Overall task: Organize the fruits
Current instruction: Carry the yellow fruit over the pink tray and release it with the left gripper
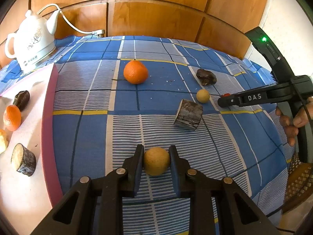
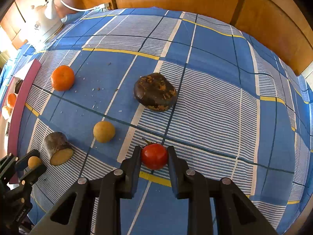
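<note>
- Left gripper: jaws clenched on a round yellow fruit, one pad on each side, low over the checked cloth near the table's front edge.
- Right gripper: jaws clenched on a small red fruit (stem pointing away from the camera), close above the cloth toward the table's right side.
- Pale board: lies along the table's left edge and already carries an orange, a dark fruit and a cut log-shaped piece.
- Deciding relation: the board lies to the left of both grippers; the left gripper is near it, the right gripper is well apart from it.
- Judgement: the left hand's load has the shorter path and should travel first.
- Loose on the cloth: a second orange, a large dark fruit, a second yellow fruit, a second cut piece.
</note>
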`<state>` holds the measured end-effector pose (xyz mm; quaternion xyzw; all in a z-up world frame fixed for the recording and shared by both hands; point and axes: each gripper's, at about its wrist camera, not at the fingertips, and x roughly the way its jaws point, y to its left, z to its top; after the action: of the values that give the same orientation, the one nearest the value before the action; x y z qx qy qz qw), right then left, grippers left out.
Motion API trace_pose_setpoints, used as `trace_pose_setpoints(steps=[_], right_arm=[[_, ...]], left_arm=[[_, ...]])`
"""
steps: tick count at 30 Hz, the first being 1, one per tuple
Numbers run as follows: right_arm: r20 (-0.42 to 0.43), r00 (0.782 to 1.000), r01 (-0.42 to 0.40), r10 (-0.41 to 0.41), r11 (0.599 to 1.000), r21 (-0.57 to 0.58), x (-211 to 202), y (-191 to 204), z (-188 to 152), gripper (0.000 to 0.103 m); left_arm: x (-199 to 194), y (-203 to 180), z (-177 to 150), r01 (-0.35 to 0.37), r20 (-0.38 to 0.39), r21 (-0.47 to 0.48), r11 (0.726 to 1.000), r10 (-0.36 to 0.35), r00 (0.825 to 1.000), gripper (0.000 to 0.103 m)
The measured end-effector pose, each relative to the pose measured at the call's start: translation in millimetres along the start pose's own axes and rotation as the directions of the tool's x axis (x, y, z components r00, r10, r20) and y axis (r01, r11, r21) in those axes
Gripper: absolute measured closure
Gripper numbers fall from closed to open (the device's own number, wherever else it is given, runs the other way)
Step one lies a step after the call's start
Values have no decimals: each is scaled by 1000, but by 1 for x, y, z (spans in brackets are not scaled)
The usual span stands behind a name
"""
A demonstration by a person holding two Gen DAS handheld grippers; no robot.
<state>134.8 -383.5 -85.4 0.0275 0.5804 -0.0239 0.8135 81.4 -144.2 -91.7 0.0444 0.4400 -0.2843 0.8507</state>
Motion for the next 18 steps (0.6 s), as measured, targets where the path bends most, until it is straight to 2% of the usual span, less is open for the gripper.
trace_pose_setpoints(steps=[5,10,14,18], right_arm=[[4,1000,14,-14,1000,-15,-2,8,-2,77],[7,1000,20,-20,1000,-18,0,15,-7,77],[7,1000,18,-18,1000,-20,0,17,-7,77],[8,1000,17,-17,999,-28,1,21,-8,77]], left_arm=[[-19,6,6,37,29,-30,999,-36,999,78],[-61,38,22,45,128,-125,991,-29,991,77],[-90,88,32,-24,191,-228,973,69,979,77],[-101,158,46,-133,176,-345,929,203,963,77]])
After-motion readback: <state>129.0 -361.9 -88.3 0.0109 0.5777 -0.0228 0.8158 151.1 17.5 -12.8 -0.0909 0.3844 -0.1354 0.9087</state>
